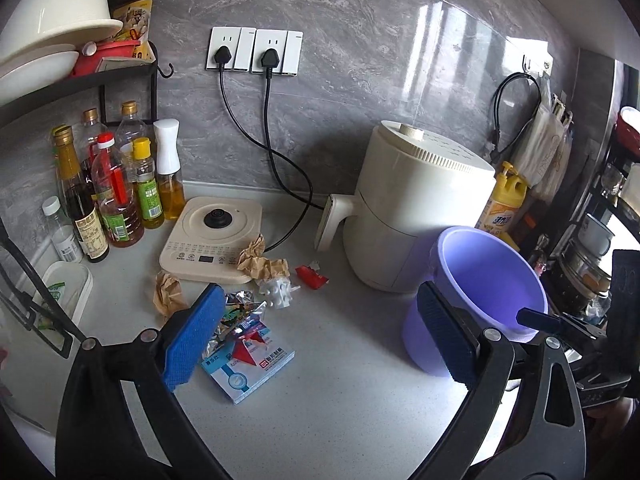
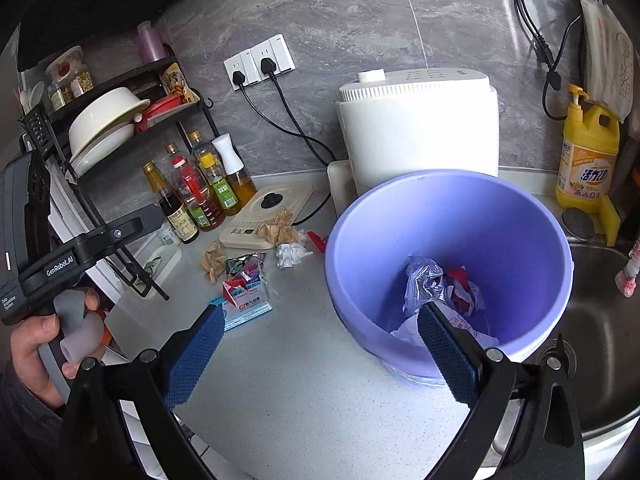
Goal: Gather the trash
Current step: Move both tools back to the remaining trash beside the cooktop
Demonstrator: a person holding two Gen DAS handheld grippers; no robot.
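Both grippers' fingers spread, released; 1 purple bin [image 2: 448, 216], 3 brown paper wads [image 1: 170, 292], 1 box [image 1: 256, 364].

Bare counter [image 2: 304, 392] in front of the purple bucket [image 2: 448, 216] — open passage. Trash cluster [image 1: 244, 312] lies left of it, hemmed by the induction hob [image 1: 212, 240] and bottles [image 1: 108, 188] behind. Air fryer [image 1: 416, 204] blocks just behind the bucket — sink [image 2: 600, 344] on its right.
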